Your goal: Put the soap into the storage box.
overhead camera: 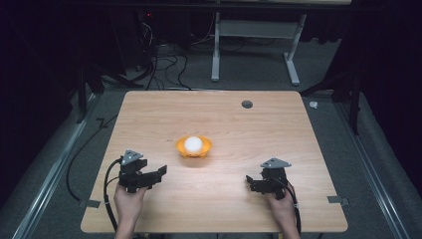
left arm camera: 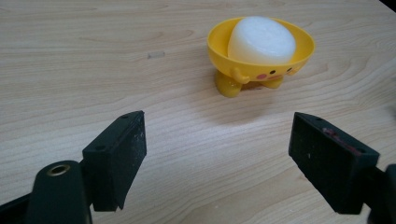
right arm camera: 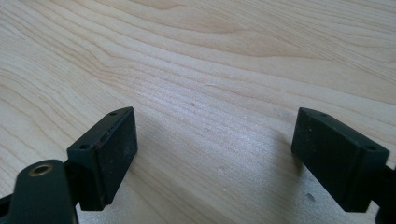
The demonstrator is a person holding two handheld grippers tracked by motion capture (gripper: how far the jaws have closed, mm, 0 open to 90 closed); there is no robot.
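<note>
Left gripper (overhead camera: pixel 158 174), lower left: matte black jaws spread wide, empty. Centre frame: glossy yellow plastic bowl (overhead camera: pixel 194 148), footed, painted face, holding white foam-textured ball (overhead camera: pixel 193 144). Lower right: right gripper (overhead camera: pixel 250 182), jaws wide, empty. Pale woodgrain table (overhead camera: pixel 249 134). No legible writing.

Light wooden tabletop (overhead camera: pixel 149 114) with a small dark round cap (overhead camera: pixel 247 104) near its far edge, grey carpeted floor (overhead camera: pixel 249 74), white-legged frame (overhead camera: pixel 293 55) beyond, tangled black cables (overhead camera: pixel 164 62), dark surroundings, tape pieces (overhead camera: pixel 90 203) at the tabletop's corners
</note>
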